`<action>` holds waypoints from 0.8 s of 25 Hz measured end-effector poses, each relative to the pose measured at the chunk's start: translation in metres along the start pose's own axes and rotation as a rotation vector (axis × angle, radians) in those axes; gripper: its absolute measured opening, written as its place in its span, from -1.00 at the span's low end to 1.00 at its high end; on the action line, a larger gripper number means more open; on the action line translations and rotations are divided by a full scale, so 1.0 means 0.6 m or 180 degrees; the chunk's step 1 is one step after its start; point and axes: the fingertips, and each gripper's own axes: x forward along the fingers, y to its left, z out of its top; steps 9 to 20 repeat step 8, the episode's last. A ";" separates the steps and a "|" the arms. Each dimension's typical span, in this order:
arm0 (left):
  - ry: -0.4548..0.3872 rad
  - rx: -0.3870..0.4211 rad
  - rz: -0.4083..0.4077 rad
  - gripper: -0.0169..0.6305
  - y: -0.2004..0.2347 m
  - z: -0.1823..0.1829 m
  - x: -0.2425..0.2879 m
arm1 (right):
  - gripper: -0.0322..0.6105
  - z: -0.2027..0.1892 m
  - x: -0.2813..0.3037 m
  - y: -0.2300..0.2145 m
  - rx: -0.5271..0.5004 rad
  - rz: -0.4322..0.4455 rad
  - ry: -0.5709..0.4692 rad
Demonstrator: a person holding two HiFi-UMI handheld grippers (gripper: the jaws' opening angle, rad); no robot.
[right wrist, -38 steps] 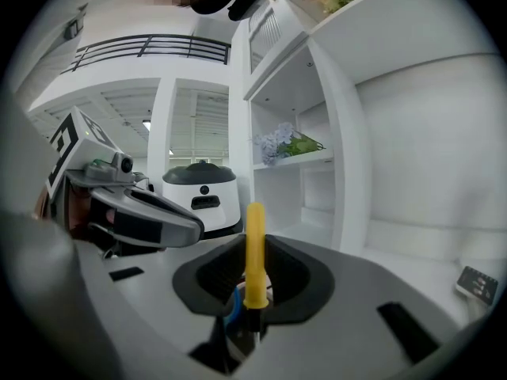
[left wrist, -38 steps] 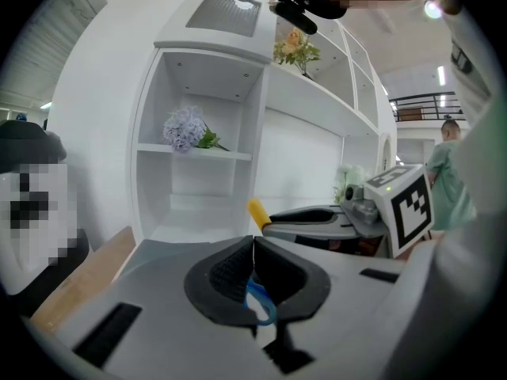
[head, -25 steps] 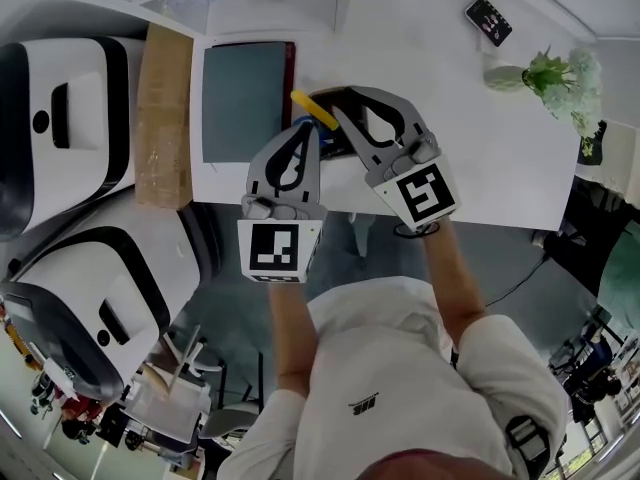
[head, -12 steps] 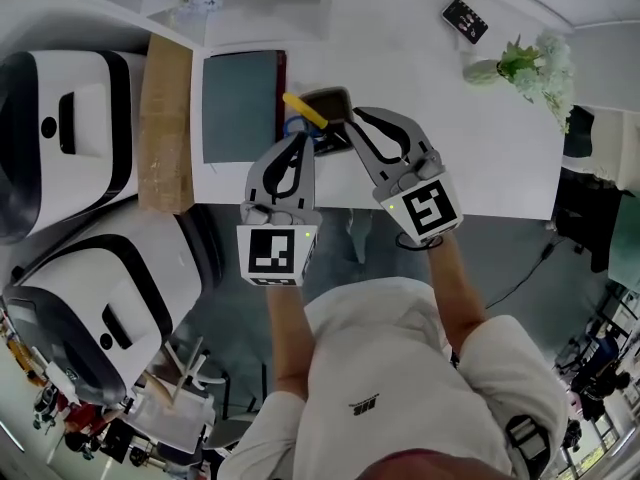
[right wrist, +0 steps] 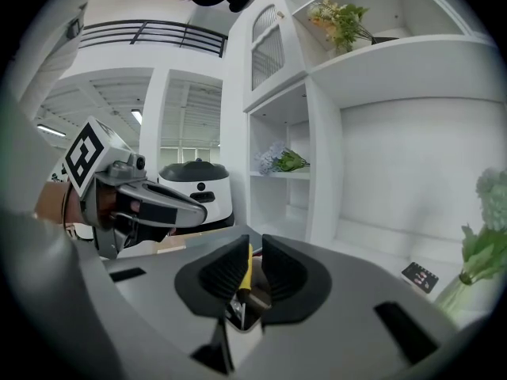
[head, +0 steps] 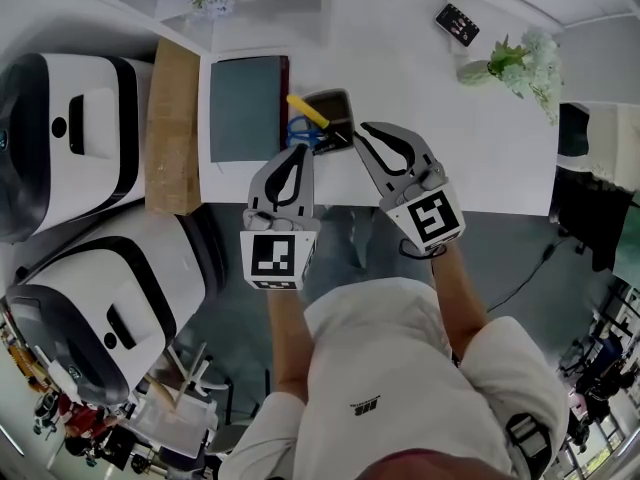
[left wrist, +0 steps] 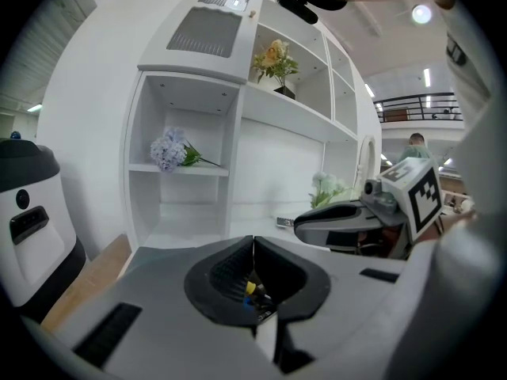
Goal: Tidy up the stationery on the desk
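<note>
Right tongs (head: 363,129) withdrew, barely apart; left tongs (head: 300,149) closed.

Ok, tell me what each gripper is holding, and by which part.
Nothing. The left gripper is shut and empty; the right gripper is slightly open, also empty. The yellow item lies beyond both.

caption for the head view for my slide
Left claw and right claw poised at the desk edge, facing a black tray with a yellow pen and blue scissors beside a grey notebook
</note>
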 end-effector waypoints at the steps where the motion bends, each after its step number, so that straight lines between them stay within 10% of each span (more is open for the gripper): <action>1: 0.0000 -0.0002 -0.0001 -0.95 0.000 -0.001 -0.001 | -0.78 0.001 0.000 0.001 -0.0003 -0.0002 -0.0002; 20: 0.0012 -0.0041 0.0008 -0.95 0.008 -0.013 -0.013 | -0.78 0.005 0.002 0.013 -0.0018 0.0004 0.0016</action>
